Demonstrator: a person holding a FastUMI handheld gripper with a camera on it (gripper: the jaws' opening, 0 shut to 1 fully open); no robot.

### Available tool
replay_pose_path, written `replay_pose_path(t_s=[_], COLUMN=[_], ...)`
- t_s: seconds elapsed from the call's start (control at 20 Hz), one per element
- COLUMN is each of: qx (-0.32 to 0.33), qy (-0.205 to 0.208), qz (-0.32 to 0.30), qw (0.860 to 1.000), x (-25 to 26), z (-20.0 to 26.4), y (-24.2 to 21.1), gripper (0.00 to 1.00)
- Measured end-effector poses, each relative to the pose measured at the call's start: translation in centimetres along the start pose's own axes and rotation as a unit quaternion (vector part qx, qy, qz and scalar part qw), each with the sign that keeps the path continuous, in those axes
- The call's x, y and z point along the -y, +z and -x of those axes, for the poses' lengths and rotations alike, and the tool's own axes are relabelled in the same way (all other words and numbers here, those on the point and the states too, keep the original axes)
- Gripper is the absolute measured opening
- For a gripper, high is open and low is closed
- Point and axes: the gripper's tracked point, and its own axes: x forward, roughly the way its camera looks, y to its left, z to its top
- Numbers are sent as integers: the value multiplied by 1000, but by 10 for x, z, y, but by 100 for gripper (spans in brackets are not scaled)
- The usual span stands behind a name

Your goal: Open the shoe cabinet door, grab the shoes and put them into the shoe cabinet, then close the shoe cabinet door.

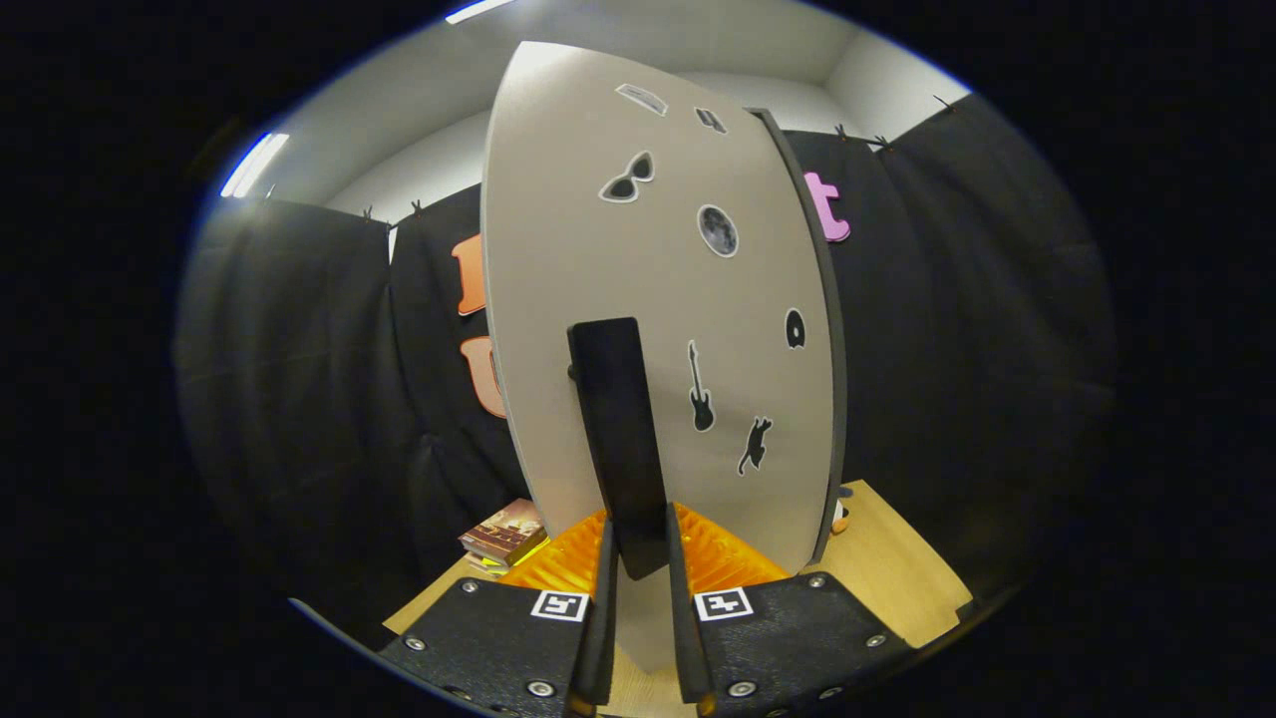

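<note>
Gripper (638,558) pinched on the shoe cabinet's door handle (618,439).

Nearest the camera, the two fingers stood close together with the lower end of the dark upright handle clamped between them, both pressing on it. The handle rose from the fingers along the pale cabinet door (598,249), which loomed just ahead, swung out edge-on with its dark right edge showing. Small stickers dotted the door's face: sunglasses, a moon, a guitar, a cat. Below and left of the door lay a stack of books (505,534) on the wooden table (897,568). Beyond hung the black cloth wall.
</note>
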Motion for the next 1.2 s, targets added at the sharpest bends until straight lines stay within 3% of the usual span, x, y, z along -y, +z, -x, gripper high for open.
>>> replay_pose_path(t_s=[0.5, 0.9, 1.0, 1.2], qx=[28, 72, 73, 84], qy=[-106, -231, -239, -215], qz=[-1, 17, 24, 45], qw=[994, 970, 968, 972], x=[77, 136, 132, 110], z=[67, 133, 143, 139], y=[7, 19, 10, -13], gripper=[13, 12, 11, 10])
